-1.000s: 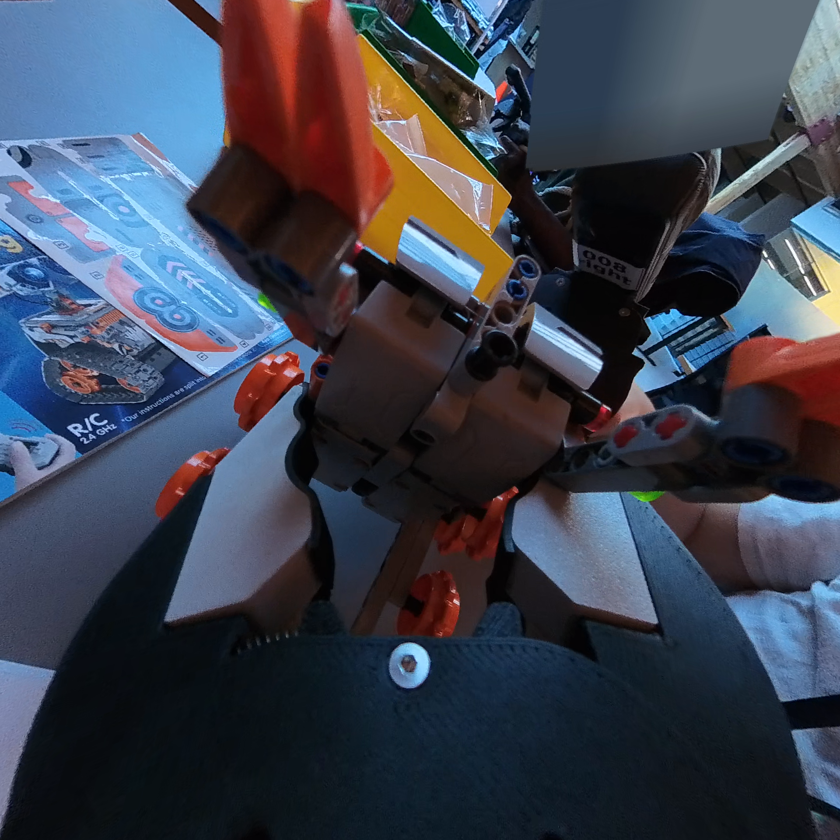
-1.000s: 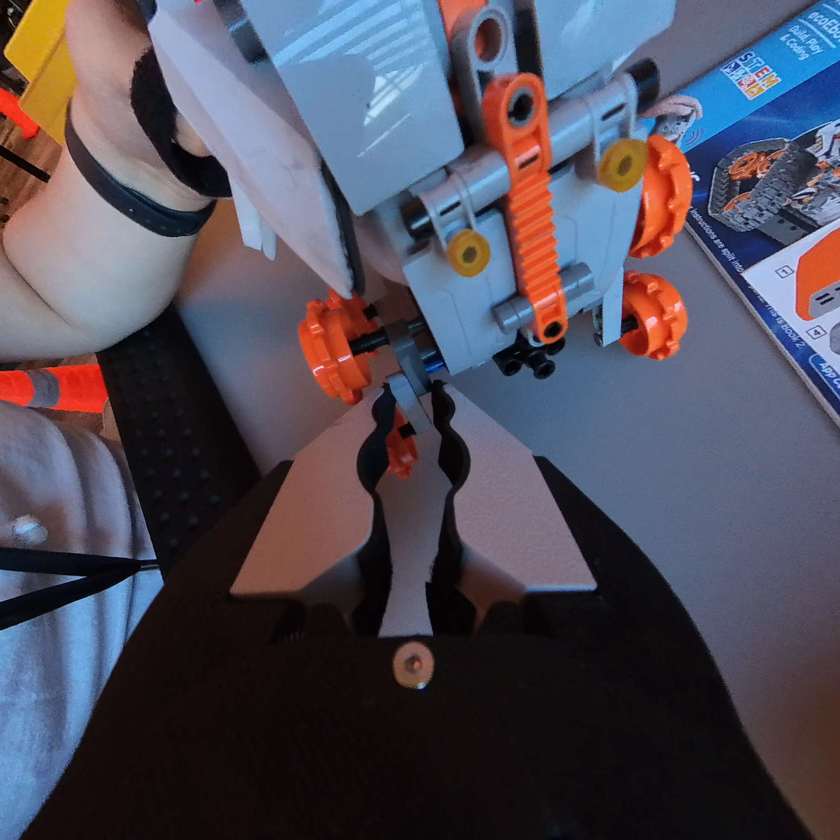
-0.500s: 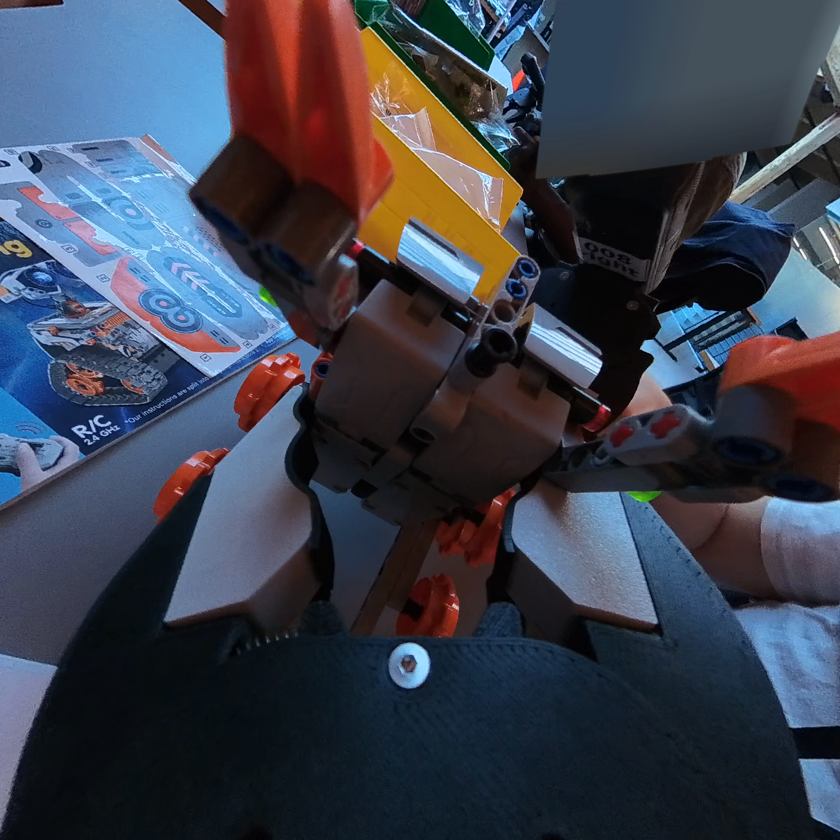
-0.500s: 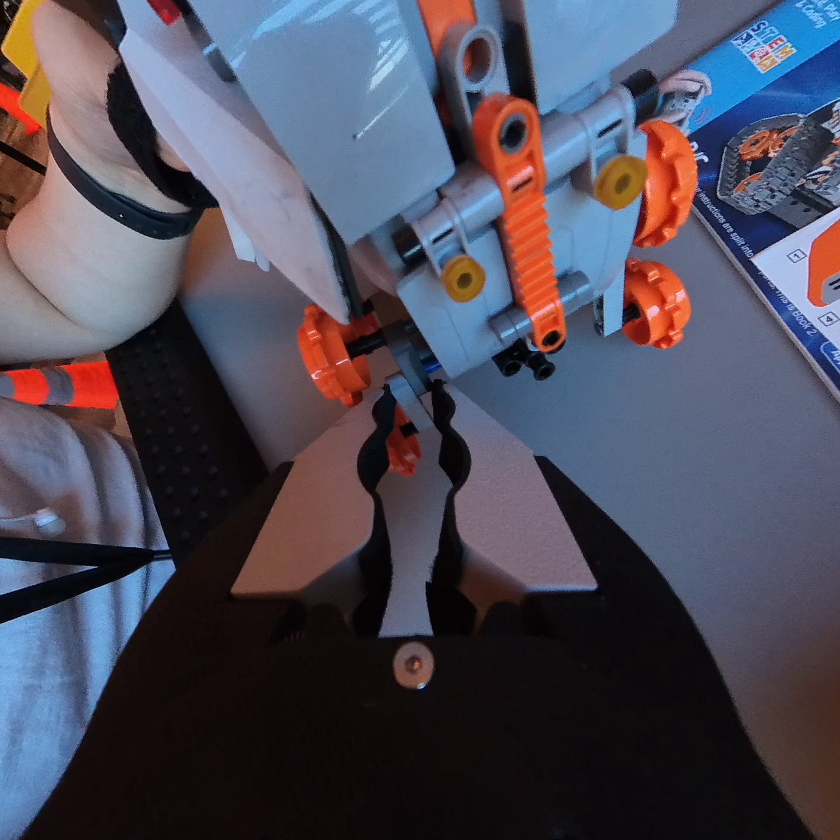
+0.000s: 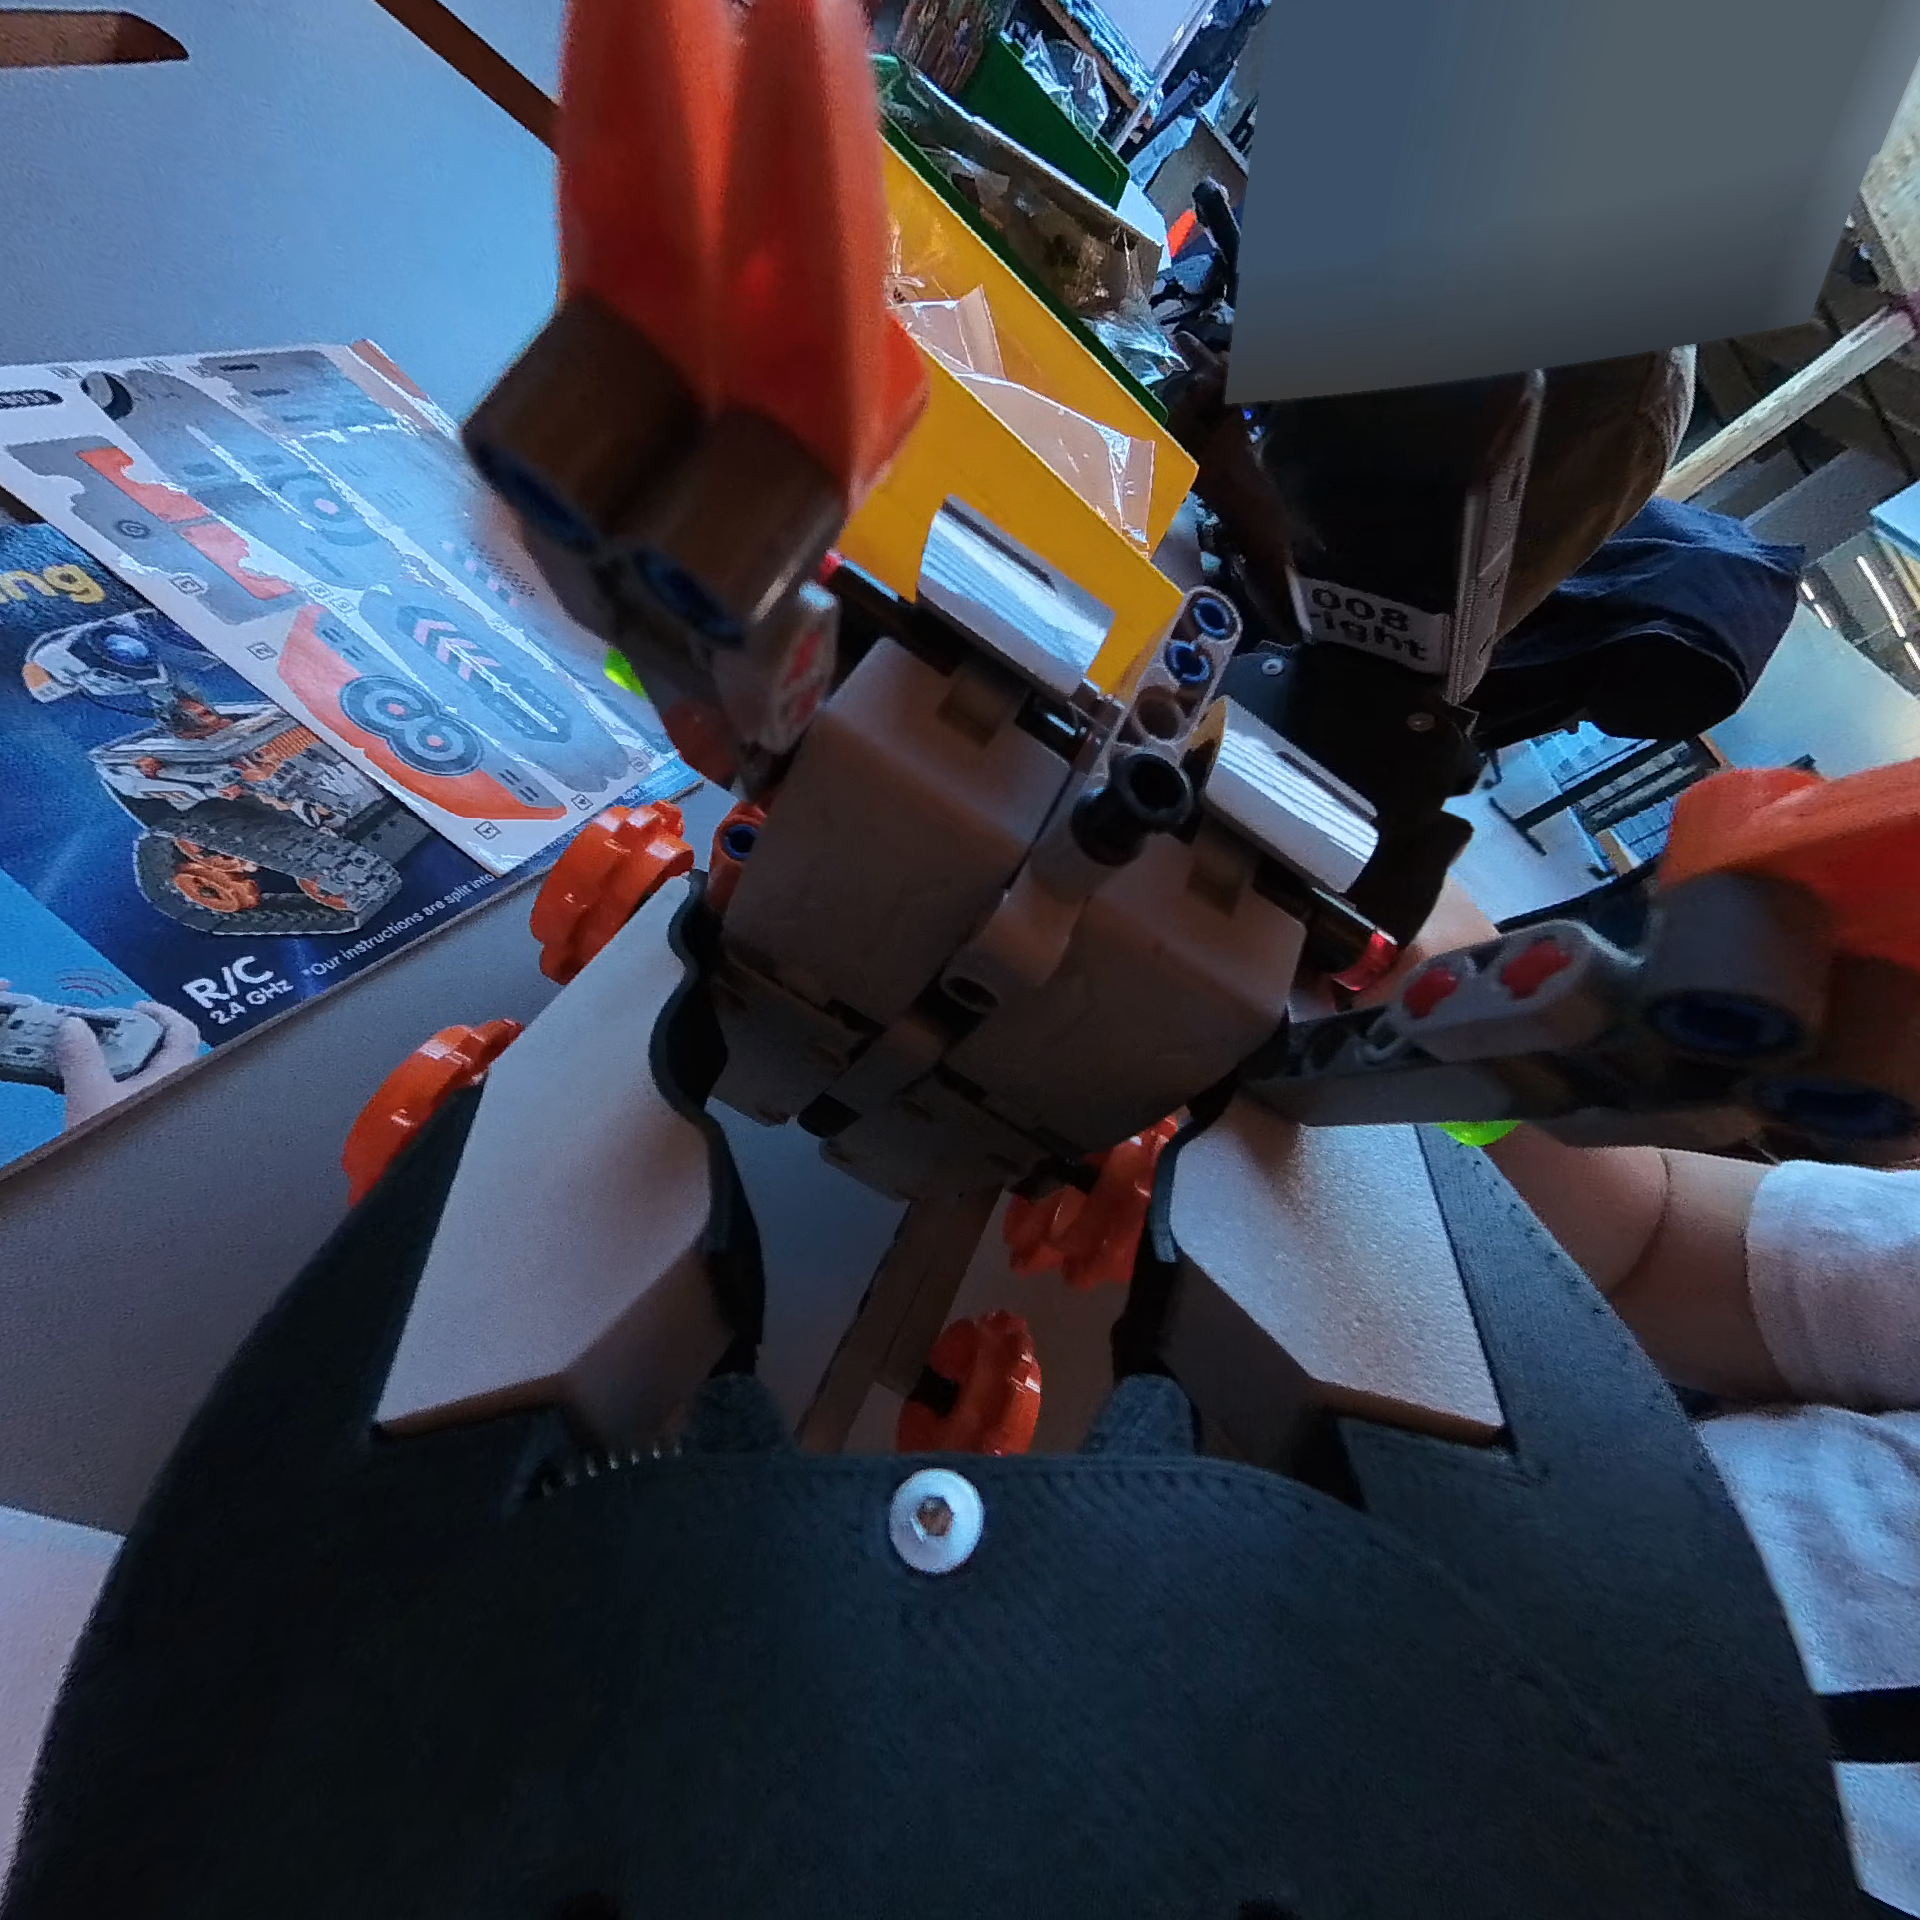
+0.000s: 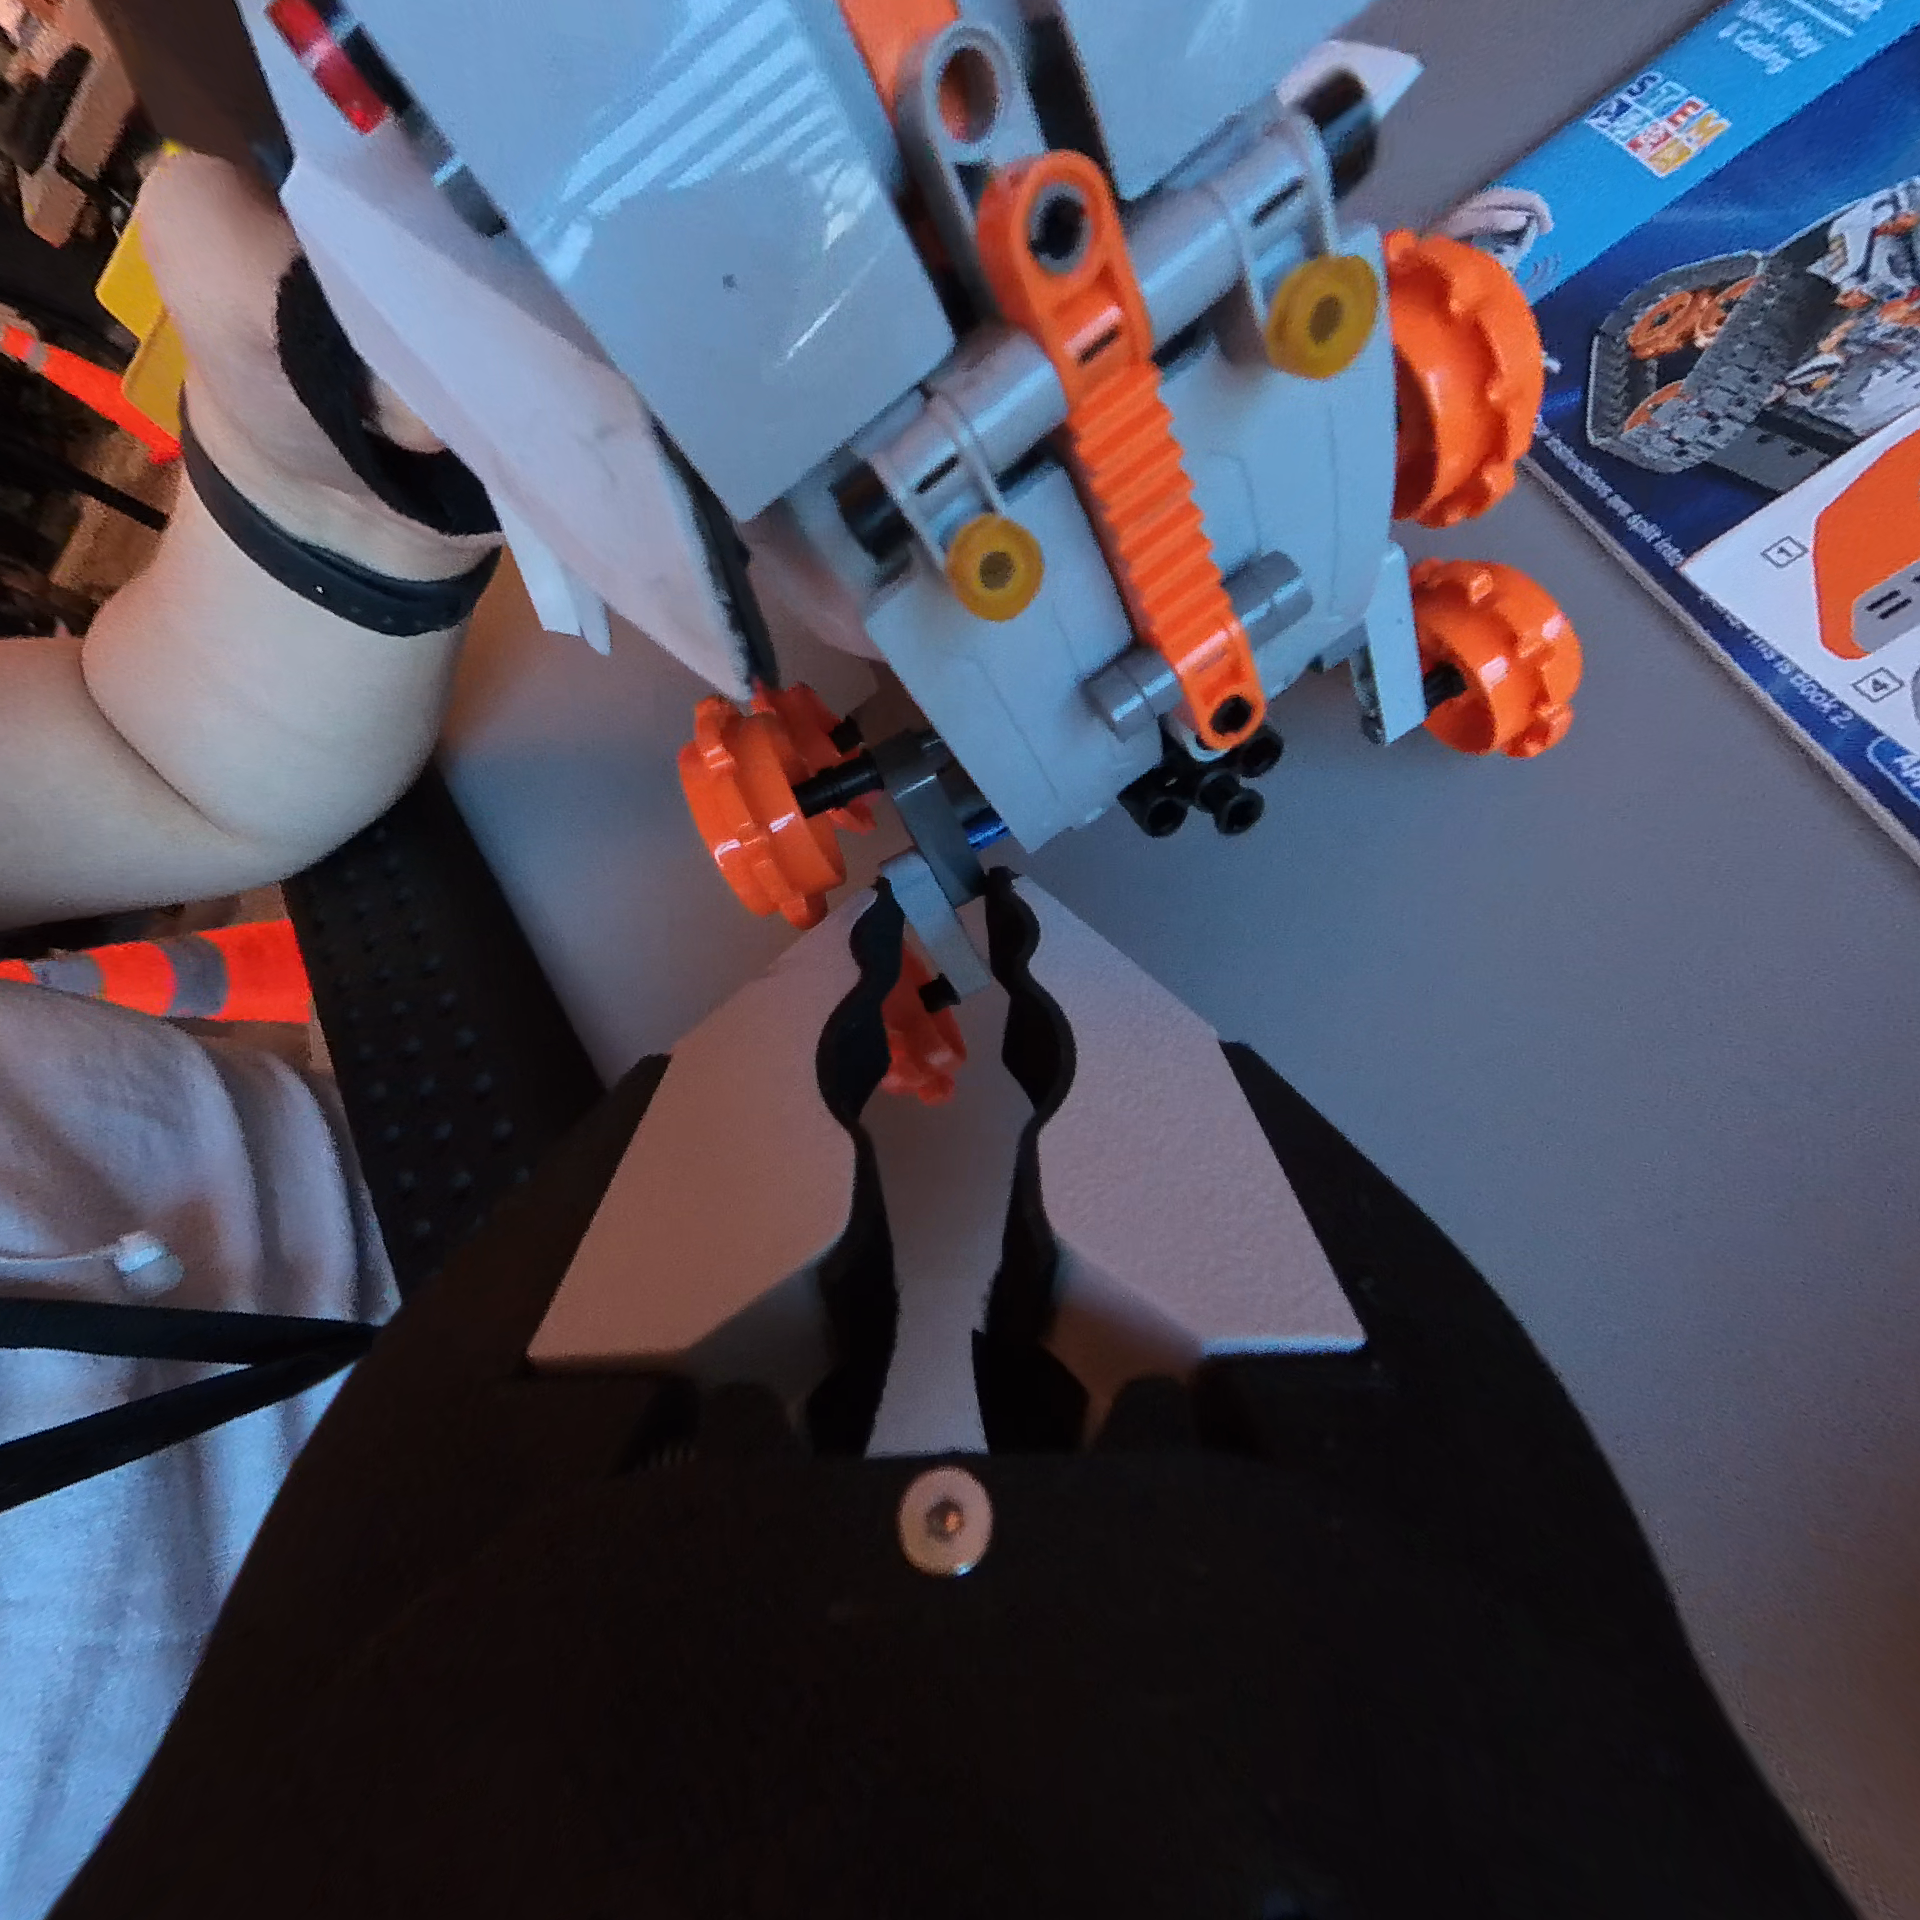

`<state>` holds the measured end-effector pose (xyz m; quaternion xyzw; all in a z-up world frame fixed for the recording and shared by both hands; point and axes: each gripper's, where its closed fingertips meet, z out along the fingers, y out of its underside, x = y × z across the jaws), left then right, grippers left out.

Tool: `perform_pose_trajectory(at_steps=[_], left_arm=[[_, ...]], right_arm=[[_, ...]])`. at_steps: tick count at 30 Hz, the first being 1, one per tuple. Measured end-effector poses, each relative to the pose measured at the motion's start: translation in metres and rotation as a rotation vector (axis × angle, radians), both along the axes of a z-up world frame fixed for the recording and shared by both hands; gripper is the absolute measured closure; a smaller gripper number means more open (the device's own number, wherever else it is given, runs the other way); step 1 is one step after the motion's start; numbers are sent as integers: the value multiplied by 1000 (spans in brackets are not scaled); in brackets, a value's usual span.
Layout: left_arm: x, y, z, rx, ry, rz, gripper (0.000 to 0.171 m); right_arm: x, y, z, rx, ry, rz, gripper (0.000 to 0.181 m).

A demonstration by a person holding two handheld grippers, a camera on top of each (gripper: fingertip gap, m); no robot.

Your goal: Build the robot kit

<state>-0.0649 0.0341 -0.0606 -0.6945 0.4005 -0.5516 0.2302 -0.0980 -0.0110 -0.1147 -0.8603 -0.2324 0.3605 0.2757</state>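
Observation:
A grey and orange brick-built robot model [image 5: 997, 935] with orange claw arms [image 5: 727, 239] and orange wheels [image 5: 608, 883] is held in the air. My left gripper [image 5: 925, 997] is shut on the model's grey body, one finger on each side. In the right wrist view the same model [image 6: 1039, 468] hangs in front. My right gripper [image 6: 935, 935] is shut on a small grey lever piece with an orange wheel [image 6: 920, 1023] at the model's lower end. The left gripper's pale finger [image 6: 540, 416] shows at the upper left.
An instruction booklet and box art [image 5: 239, 748] lie on the grey table [image 5: 187, 1247] at left; they also show at the right in the right wrist view [image 6: 1745, 364]. A yellow bin [image 5: 1029, 457] with plastic bags stands behind. A person's forearm [image 6: 187, 675] is at left. There is about 8 centimeters between the tips of the two grippers.
The model has tilted and shifted a little in the right wrist view, moving slightly rightward. Both grips stay the same.

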Motion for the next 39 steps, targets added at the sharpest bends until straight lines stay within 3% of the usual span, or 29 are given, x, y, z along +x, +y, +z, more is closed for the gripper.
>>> perform_pose_trajectory(at_steps=[12,22,32,39], left_arm=[[-4,7,-1,-67,-45,11,82],[-6,21,3,-277,-120,121,83],[-13,18,6,-405,-126,176,83],[-28,3,4,-557,-96,253,82]], right_arm=[[5,6,2,29,25,-58,165],[13,11,20,30,145,-127,165],[7,2,30,-62,168,-72,165],[-6,-19,38,-232,242,71,165]])
